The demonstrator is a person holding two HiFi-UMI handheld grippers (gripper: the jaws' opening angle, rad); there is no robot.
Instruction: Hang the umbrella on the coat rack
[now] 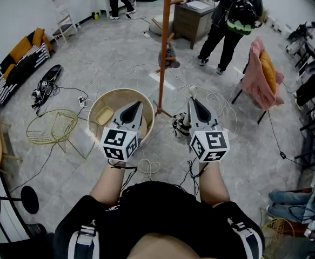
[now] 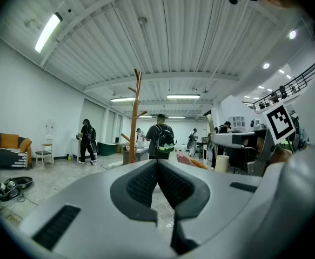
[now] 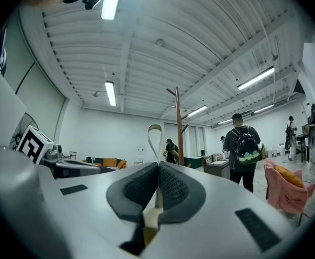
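Observation:
The coat rack (image 1: 162, 47) is a tall orange-brown pole with side pegs, standing on the floor just beyond both grippers; it also shows as the rack (image 2: 135, 117) and the rack (image 3: 179, 123). My right gripper (image 1: 192, 100) (image 3: 158, 166) is shut on a pale strap loop (image 3: 155, 139) that stands up out of the jaws, with a cream piece (image 3: 152, 217) below the pads. The umbrella's body is hidden. Under that gripper lies a black-and-white thing (image 1: 180, 125) that I cannot identify. My left gripper (image 1: 138, 104) (image 2: 157, 163) is shut with nothing in it.
A round beige basket (image 1: 100, 104) sits under the left gripper, a yellow wire stand (image 1: 52, 125) to its left. Cables trail over the floor. A person with a backpack (image 1: 230, 20), a cabinet (image 1: 192, 18) and a pink-draped chair (image 1: 260, 72) stand beyond the rack.

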